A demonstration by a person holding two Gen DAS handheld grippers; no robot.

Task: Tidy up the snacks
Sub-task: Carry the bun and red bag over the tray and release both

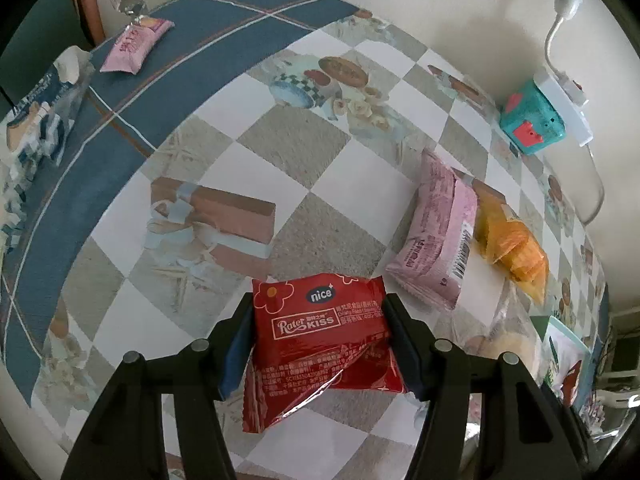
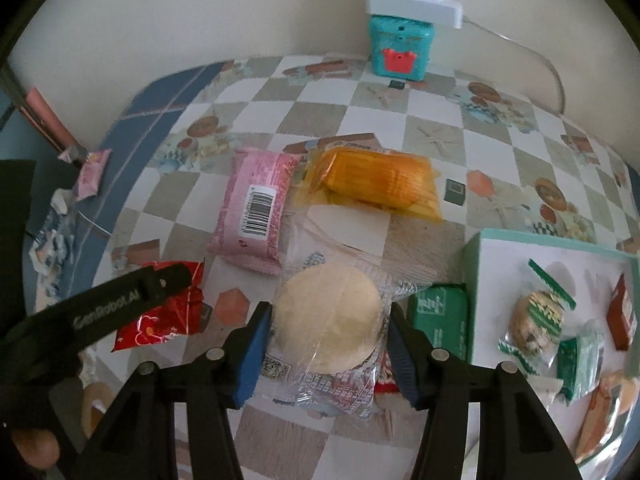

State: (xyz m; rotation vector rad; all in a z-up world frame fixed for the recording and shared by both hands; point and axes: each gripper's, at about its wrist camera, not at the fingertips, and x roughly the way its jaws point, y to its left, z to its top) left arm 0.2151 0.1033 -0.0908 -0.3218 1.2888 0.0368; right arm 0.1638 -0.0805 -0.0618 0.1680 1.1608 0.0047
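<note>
Two grippers, each closed on one snack above the checked tablecloth [image 1: 332, 184]. We held the left gripper [image 1: 320, 344] pointing steeply down, its pads pressed against both side edges of the red packet [image 1: 324, 340]; the packet's lower corner folded and hung free, which suggests we gripped it across its width so that the flat wrapper would not slip out. The right gripper [image 2: 326, 344] was likewise clamped on the clear packet with a pale round cake [image 2: 328, 320], the pads bearing on the wrapper either side of the cake rather than on the soft cake itself, probably to spare it from crushing. Neither packet can be shown with certainty to be clear of the cloth.

The pink packet [image 2: 256, 208] and the orange packet [image 2: 376, 184] lay side by side and touching on the table, seemingly a row already formed. To the right stood the green-rimmed box [image 2: 532, 240], holding several small wrapped sweets; we judge it the likely destination. More packets lay apart on the blue border [image 1: 120, 116].
</note>
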